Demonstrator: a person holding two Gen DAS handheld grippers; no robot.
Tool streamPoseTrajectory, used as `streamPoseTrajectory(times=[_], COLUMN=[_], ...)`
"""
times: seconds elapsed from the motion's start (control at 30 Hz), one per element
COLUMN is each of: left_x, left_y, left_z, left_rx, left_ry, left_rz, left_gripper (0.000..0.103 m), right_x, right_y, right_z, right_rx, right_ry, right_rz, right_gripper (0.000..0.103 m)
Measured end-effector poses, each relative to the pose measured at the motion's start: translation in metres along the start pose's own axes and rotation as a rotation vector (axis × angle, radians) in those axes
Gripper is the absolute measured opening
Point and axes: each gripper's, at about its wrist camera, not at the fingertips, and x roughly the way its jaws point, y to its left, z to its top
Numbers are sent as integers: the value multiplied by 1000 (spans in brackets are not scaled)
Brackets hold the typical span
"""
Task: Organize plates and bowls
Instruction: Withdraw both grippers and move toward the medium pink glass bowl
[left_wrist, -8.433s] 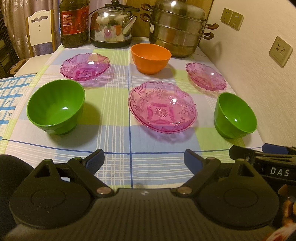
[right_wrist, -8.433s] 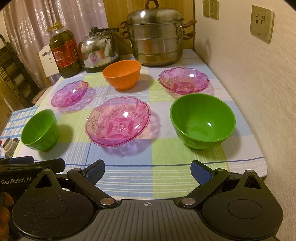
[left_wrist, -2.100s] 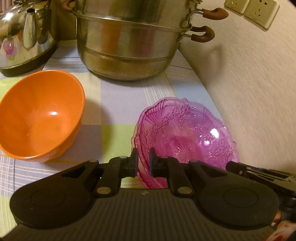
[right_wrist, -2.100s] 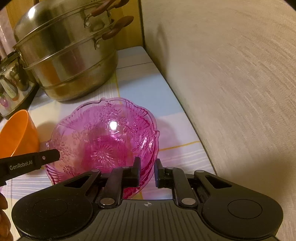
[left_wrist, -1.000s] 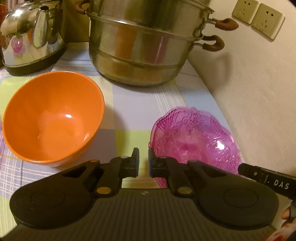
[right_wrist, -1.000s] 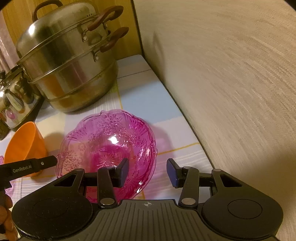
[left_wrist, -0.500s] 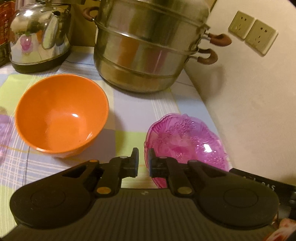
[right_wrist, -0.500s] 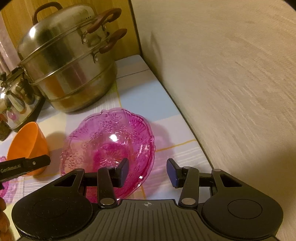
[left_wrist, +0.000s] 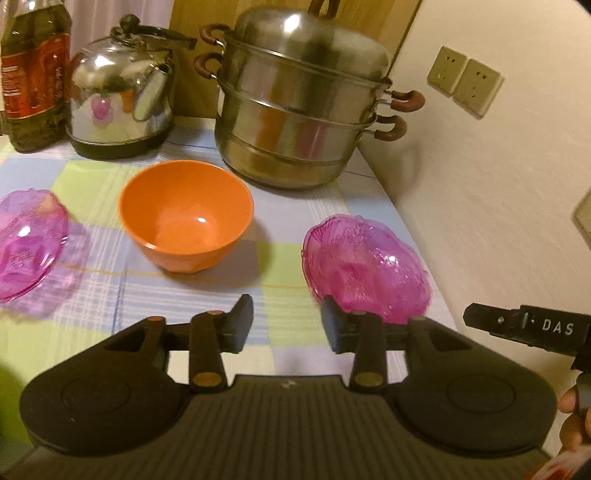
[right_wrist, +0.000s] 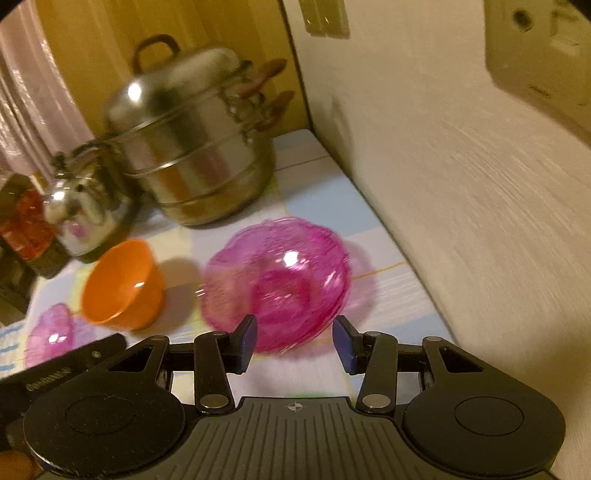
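Note:
Two pink glass plates stacked (left_wrist: 365, 269) (right_wrist: 280, 280) lie on the checked cloth by the right wall. An orange bowl (left_wrist: 186, 219) (right_wrist: 122, 284) stands to their left. A single pink plate (left_wrist: 27, 243) (right_wrist: 50, 334) lies further left. My left gripper (left_wrist: 287, 325) hovers in front of the stack, its jaws opening with nothing between them. My right gripper (right_wrist: 293, 341) is open and empty, just short of the stack's near rim. The right gripper's side (left_wrist: 528, 326) shows at the left wrist view's right edge.
A steel steamer pot (left_wrist: 299, 107) (right_wrist: 192, 147), a kettle (left_wrist: 122, 99) (right_wrist: 81, 210) and an oil bottle (left_wrist: 33, 74) stand along the back. The wall (left_wrist: 498, 206) with sockets (left_wrist: 463, 85) runs close on the right. A hand (left_wrist: 570, 417) shows at the lower right.
My left gripper has gone from shut to open and pulled back and up from the stack. The right gripper has also drawn back and up, still open. The view now takes in the far-left pink plate.

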Motion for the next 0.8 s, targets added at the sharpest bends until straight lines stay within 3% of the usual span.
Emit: streamPoseTrajectory(times=[0.13, 0.3, 0.4, 0.8], left_x=[-33, -68, -89, -151], left_y=[4, 10, 19, 55], left_z=[-17, -41, -55, -94], left_rx=[-1, -4, -29, -27], left_ry=[-12, -12, -23, 9], left_rz=[-3, -6, -12, 37], left_gripper=[60, 69, 74, 76], right_x=[-30, -61, -76, -104], right_y=[8, 18, 24, 59], right_z=[-21, -52, -70, -128], right_rx=[28, 56, 60, 35], right_ry=[-15, -4, -4, 49], right_rz=[28, 62, 75, 109], right_gripper=[46, 47, 57, 64])
